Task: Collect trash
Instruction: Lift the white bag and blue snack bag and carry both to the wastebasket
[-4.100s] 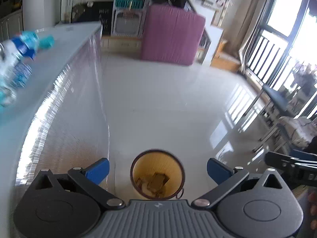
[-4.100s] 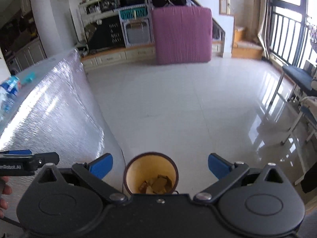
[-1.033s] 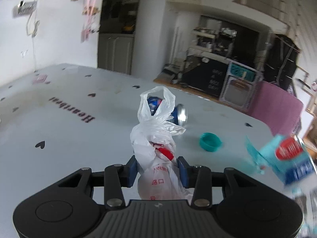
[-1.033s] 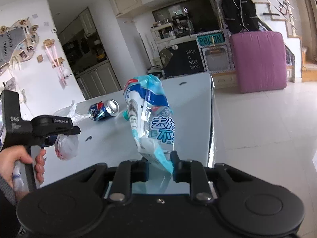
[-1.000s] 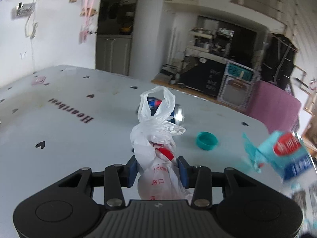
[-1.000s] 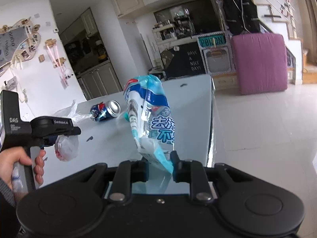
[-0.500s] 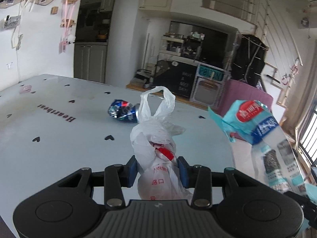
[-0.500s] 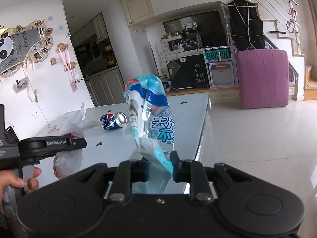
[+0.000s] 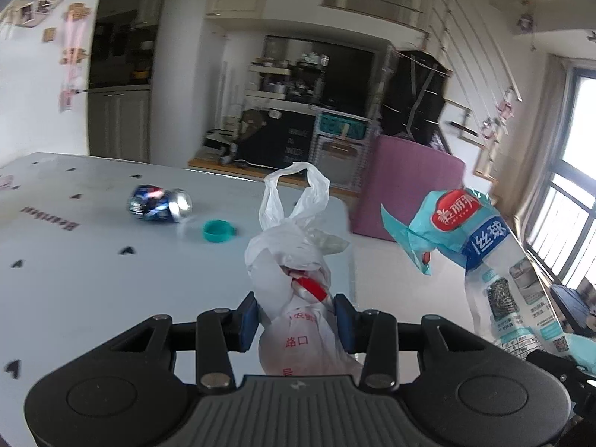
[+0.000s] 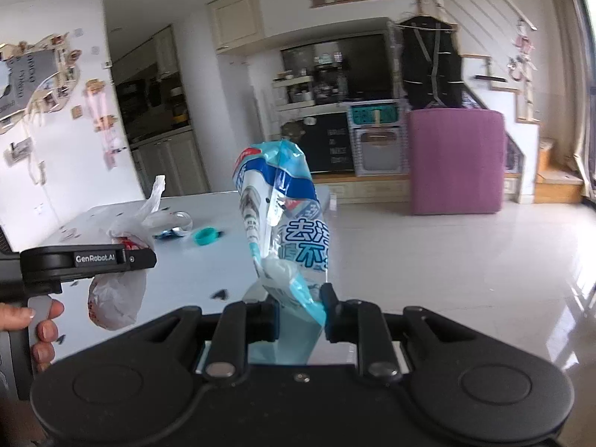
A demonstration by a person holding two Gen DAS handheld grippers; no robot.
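Left wrist view: left gripper [image 9: 296, 314] clamps white bag [image 9: 294, 257], right gripper [image 10: 300, 313] clamps blue wrapper [image 10: 279, 201]; can [image 9: 160, 203] and cap [image 9: 218, 231] remain far left.

Floor [image 10: 465, 246]: glossy pale tile ahead of me.
Wall [image 10: 67, 171]: white, pinned photos.
Furniture: purple block [image 10: 456, 160], dark kitchen shelving [image 9: 298, 85].
Window [image 9: 573, 193]: bright daylight, right.

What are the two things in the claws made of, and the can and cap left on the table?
Bag: thin white plastic film, crinkled, translucent.
Packet: glossy printed plastic film, partly clear, creased.
Can: likely aluminium; shiny silver end, dented body.
Cap: likely hard teal plastic, matte.
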